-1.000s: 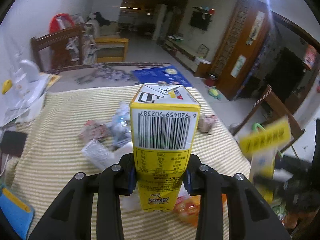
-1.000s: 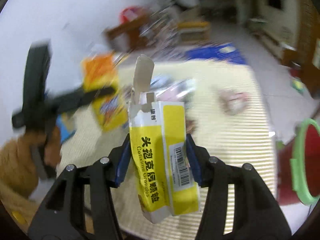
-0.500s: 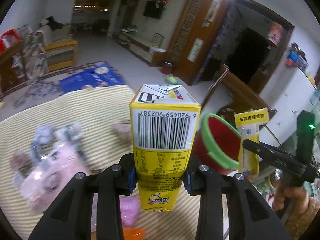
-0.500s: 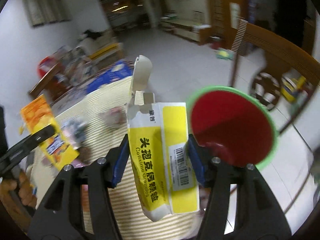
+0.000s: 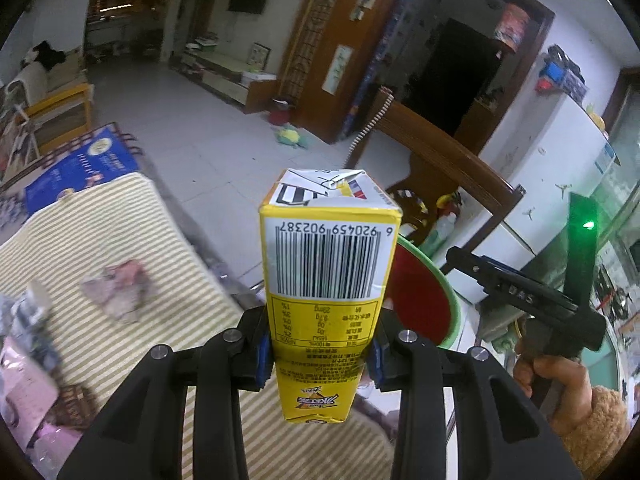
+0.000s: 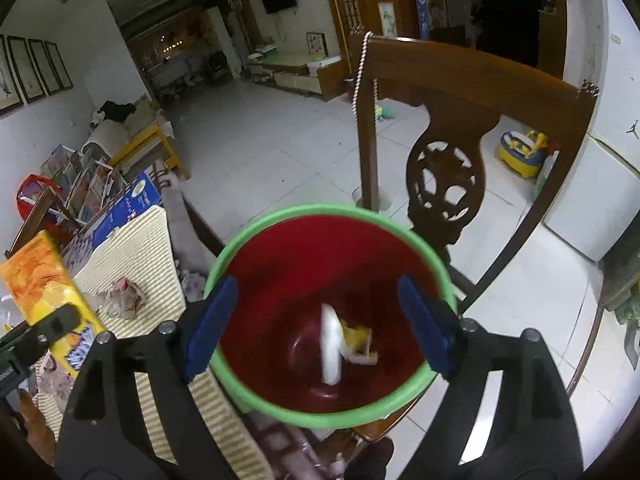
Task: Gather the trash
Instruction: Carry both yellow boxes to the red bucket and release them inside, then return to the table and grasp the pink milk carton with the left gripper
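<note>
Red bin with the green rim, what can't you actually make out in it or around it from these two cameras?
- Left wrist view: the yellow carton in the left gripper hides most of the red bin.
- Right wrist view: the box in the bin is motion-blurred, its print unreadable.
- Right wrist view: the bin's near rim covers whatever supports it.
- Right gripper: jaws opening, nothing between them.

Yellow carton [image 5: 326,280] upright – box [image 6: 352,340] inside bin [image 6: 320,412]

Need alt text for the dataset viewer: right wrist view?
The right gripper, jaws opening and empty, hangs over a red bin with a green rim, a blurred box inside. A striped table and wooden chair flank it.
</note>
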Available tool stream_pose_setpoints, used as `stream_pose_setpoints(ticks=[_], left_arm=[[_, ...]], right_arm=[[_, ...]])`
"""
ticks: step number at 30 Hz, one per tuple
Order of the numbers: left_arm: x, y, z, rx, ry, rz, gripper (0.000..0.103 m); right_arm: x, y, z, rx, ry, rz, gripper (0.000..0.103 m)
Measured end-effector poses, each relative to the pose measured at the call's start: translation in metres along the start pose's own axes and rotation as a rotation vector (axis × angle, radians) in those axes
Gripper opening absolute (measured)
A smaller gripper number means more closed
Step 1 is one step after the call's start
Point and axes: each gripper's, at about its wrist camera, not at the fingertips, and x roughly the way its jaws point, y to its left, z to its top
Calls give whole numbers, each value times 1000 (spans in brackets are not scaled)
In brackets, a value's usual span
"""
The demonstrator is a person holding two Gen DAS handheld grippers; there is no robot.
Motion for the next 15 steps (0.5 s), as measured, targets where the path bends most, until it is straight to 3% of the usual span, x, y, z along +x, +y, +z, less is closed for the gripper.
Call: stream_pose_setpoints(ticks=[7,8,9,10,15], left_arm=[[50,-48,19,80,33,-54,34],[54,-53,21,88,34,-54,38],[59,-59,24,94,30,-46,54],[60,-63,26,93,17,-45,59],[57,-71,30,95,-4,-57,60]], right_arm=[[-21,-25,-2,-1,-41,-41,87],[-24,-28,-3,0,-43,-45,87],[-25,-30,-4,2,-43,-47,87],[-27,-33,-5,5,-41,-49,87],[-35,-35,-13,12,-35,-46,88]])
